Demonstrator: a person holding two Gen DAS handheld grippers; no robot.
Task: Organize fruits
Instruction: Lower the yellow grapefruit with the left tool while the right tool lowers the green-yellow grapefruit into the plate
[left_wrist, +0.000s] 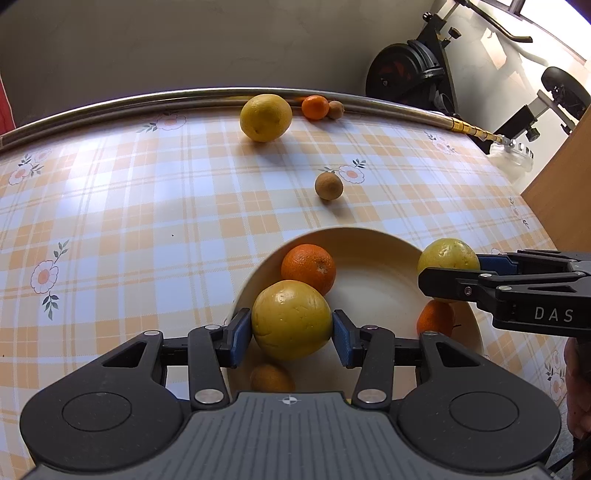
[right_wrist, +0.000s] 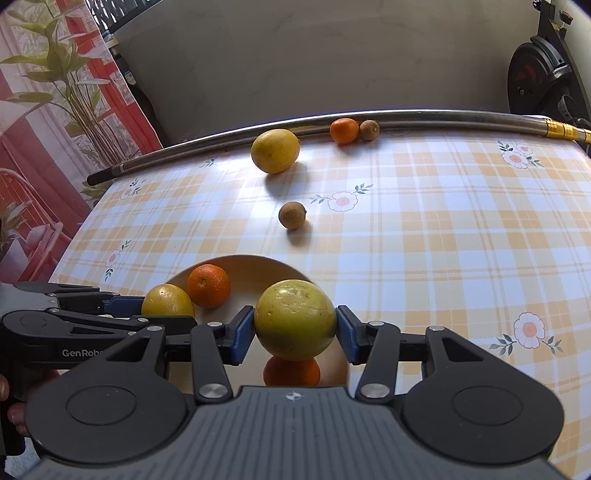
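Now my left gripper (left_wrist: 291, 332) clamps one yellow fruit (left_wrist: 291, 319), my right gripper (right_wrist: 294, 332) another yellow fruit (right_wrist: 294, 319) (both over the plate (left_wrist: 373, 240)).

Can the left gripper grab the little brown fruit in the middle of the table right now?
Probably not yet. The left gripper is shut on a yellow fruit over the bowl; the little brown fruit lies unblocked beyond.

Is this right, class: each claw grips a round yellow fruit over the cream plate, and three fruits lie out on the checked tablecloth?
Not three: four. The left wrist view shows a large yellow fruit, a small orange one and two small brown ones on the tablecloth.
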